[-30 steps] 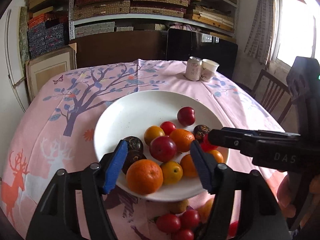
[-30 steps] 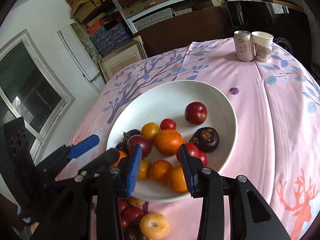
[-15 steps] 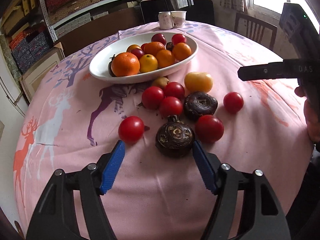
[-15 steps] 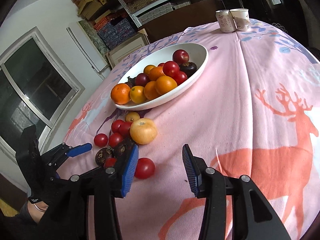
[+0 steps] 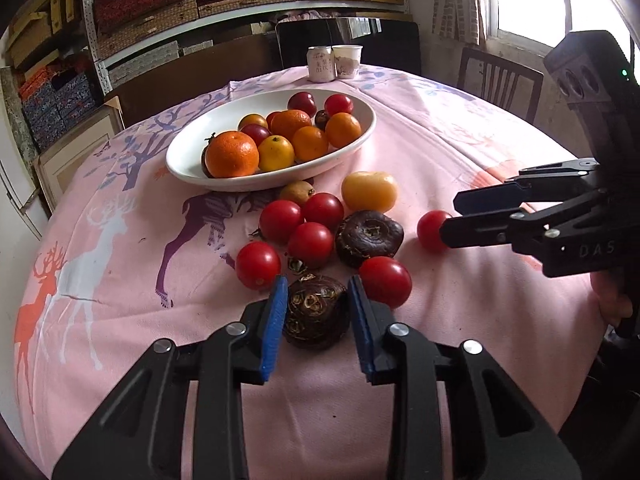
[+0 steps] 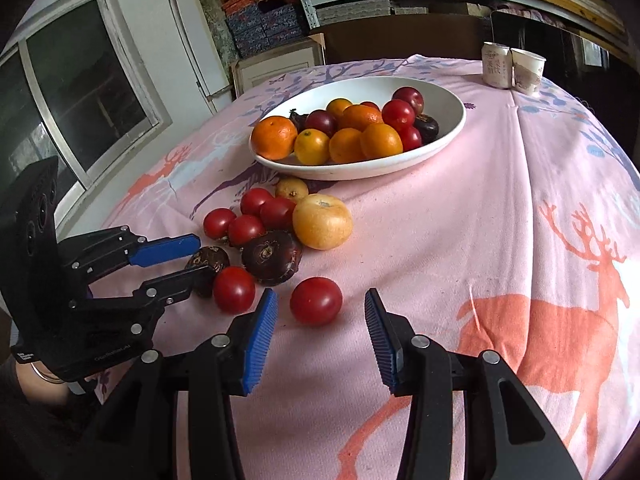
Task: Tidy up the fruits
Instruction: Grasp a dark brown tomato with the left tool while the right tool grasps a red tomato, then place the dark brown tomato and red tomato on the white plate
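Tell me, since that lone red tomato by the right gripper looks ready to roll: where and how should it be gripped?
Grip the tomato across its widest middle, coming from the near side at a downward slant, as the open right gripper already points. It is round and smooth, standing apart from the other fruit, so both sides are free for the pads.

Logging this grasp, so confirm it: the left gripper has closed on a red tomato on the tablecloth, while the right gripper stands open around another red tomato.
Not quite. The left gripper is shut on a dark brown fruit, not a red tomato; the left wrist view shows it. As stated, the right gripper stands open around a red tomato on the tablecloth.
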Demonstrator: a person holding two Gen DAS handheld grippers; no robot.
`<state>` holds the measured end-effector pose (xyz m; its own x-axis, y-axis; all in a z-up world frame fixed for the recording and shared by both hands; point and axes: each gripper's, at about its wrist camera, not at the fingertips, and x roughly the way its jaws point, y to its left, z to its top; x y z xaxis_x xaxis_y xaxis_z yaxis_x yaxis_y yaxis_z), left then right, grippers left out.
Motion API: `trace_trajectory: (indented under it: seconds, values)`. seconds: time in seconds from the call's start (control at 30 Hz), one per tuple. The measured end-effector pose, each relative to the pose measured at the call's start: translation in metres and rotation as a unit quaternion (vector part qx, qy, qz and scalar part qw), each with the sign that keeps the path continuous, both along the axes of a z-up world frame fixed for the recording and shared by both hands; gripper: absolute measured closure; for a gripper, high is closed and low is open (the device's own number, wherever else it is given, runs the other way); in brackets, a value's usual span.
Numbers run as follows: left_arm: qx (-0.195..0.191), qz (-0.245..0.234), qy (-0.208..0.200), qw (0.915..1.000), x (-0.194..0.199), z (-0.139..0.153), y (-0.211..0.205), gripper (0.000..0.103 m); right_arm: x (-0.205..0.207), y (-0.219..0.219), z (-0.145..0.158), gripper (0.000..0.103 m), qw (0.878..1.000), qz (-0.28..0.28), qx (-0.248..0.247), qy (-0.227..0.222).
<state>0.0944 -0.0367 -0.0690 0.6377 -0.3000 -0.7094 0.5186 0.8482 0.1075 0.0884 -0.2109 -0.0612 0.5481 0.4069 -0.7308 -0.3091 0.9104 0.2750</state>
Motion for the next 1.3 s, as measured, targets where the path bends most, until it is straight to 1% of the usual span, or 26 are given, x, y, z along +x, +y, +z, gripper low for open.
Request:
trace_trajectory:
  seconds: [0.1, 0.2, 0.23, 0.27, 0.3, 0.33, 0.37, 0.43, 0.47, 0.5, 0.53, 0.57, 0.63, 0.7, 0.77, 0.83, 0.9, 0.93, 0.97, 1.0, 1.17, 1.27, 1.3]
  values:
    - [0.004, 0.001, -0.001, 1.0000, -0.002, -0.001, -0.001, 0.071, 0.003, 0.001, -0.002, 0.057, 1.000, -0.002, 0.005, 0.005]
    - [0.004, 0.005, 0.012, 0.9999, 0.001, -0.002, -0.001, 0.064, 0.002, -0.002, -0.004, 0.057, 1.000, -0.005, 0.010, 0.006]
    - [0.002, 0.007, 0.019, 0.9998, 0.002, -0.003, 0.001, 0.057, 0.002, -0.003, -0.005, 0.057, 1.000, -0.006, 0.014, 0.009]
    - [0.000, 0.011, 0.024, 0.9996, 0.004, -0.003, 0.003, 0.047, 0.002, -0.004, -0.006, 0.057, 1.000, -0.008, 0.017, 0.010]
    - [-0.002, 0.015, 0.032, 0.9994, 0.007, -0.004, 0.004, 0.045, 0.003, -0.005, -0.006, 0.057, 1.000, -0.009, 0.022, 0.011]
    - [-0.006, 0.015, 0.043, 0.9990, 0.010, -0.006, 0.005, 0.044, 0.004, -0.006, -0.006, 0.057, 1.000, -0.008, 0.026, 0.012]
    - [-0.010, 0.018, 0.055, 0.9982, 0.015, -0.007, 0.006, 0.044, 0.004, -0.006, -0.007, 0.057, 1.000, -0.008, 0.027, 0.014]
    - [-0.018, 0.016, 0.095, 0.9952, 0.025, -0.015, 0.008, 0.045, 0.005, -0.005, -0.007, 0.057, 1.000, -0.006, 0.024, 0.013]
    - [-0.021, 0.008, 0.092, 0.9955, 0.024, -0.013, 0.008, 0.045, 0.004, -0.004, -0.007, 0.057, 1.000, -0.004, 0.022, 0.010]
    - [-0.013, 0.006, 0.090, 0.9959, 0.023, -0.014, 0.005, 0.045, 0.003, -0.003, -0.006, 0.057, 1.000, -0.003, 0.019, 0.008]
    - [-0.010, 0.004, 0.083, 0.9965, 0.020, -0.013, 0.003, 0.056, 0.002, -0.002, -0.006, 0.057, 1.000, -0.002, 0.018, 0.006]
    - [-0.008, 0.003, 0.074, 0.9972, 0.017, -0.012, 0.002, 0.063, 0.001, -0.002, -0.005, 0.057, 1.000, -0.001, 0.017, 0.003]
    - [-0.029, 0.006, 0.062, 0.9976, 0.012, -0.009, 0.007, 0.063, -0.001, -0.002, -0.004, 0.057, 1.000, 0.000, 0.018, -0.002]
    - [-0.061, 0.016, 0.031, 0.9975, 0.005, 0.000, 0.018, 0.063, -0.001, -0.002, -0.004, 0.057, 1.000, 0.000, 0.017, -0.004]
    - [-0.095, 0.030, 0.019, 0.9949, 0.001, 0.007, 0.029, 0.063, 0.000, 0.000, -0.004, 0.057, 1.000, 0.001, 0.009, -0.004]
    - [-0.115, 0.043, 0.014, 0.9923, 0.001, 0.010, 0.037, 0.063, 0.002, 0.005, -0.004, 0.057, 1.000, 0.002, -0.004, -0.001]
    - [-0.115, 0.045, 0.015, 0.9922, 0.002, 0.011, 0.037, 0.063, 0.005, 0.009, -0.006, 0.057, 1.000, 0.002, -0.010, 0.006]
    - [-0.110, 0.043, 0.015, 0.9928, 0.002, 0.011, 0.035, 0.063, 0.007, 0.010, -0.007, 0.061, 1.000, 0.000, -0.012, 0.008]
    - [-0.106, 0.040, 0.014, 0.9934, 0.001, 0.011, 0.033, 0.063, 0.007, 0.011, -0.008, 0.071, 1.000, 0.000, -0.010, 0.010]
    - [-0.103, 0.038, 0.013, 0.9939, 0.000, 0.011, 0.032, 0.063, 0.007, 0.010, -0.008, 0.075, 1.000, 0.001, -0.006, 0.010]
    - [-0.101, 0.043, 0.006, 0.9940, -0.003, 0.011, 0.030, 0.063, -0.002, 0.001, -0.002, 0.075, 1.000, -0.010, 0.022, -0.015]
    - [-0.112, 0.036, 0.016, 0.9929, 0.006, 0.016, 0.031, 0.063, 0.006, -0.012, 0.007, 0.074, 0.998, -0.020, 0.054, -0.007]
    - [-0.111, 0.034, 0.011, 0.9931, 0.012, 0.021, 0.029, 0.063, 0.011, -0.014, 0.013, 0.074, 0.998, -0.019, 0.058, -0.009]
